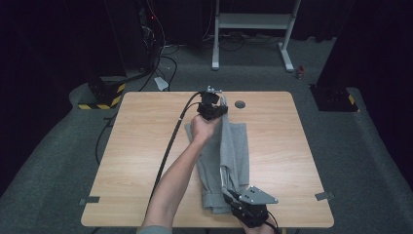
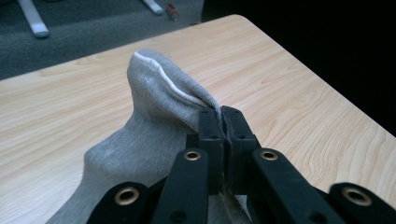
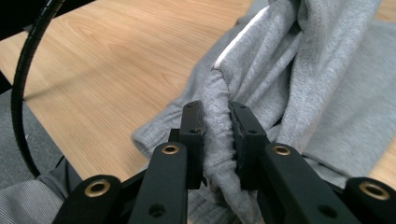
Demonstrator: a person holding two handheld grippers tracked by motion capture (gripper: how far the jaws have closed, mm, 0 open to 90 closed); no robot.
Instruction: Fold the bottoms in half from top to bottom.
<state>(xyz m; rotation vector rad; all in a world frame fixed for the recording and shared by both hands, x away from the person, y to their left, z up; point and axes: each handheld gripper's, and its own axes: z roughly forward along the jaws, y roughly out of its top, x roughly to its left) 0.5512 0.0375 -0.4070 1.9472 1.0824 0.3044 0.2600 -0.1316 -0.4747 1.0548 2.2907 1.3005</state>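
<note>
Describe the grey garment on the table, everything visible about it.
The grey garment looks like soft knit jersey with a thin white stripe along one seam and a ribbed band at the near end. It lies lengthwise on the wooden table, partly lifted into a ridge. The left gripper pinches its far end; the right gripper clamps a bunched fold at its near end.

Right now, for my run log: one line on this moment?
left gripper: shut on grey garment | right gripper: shut on grey garment | garment lifted between, partly on table
</note>
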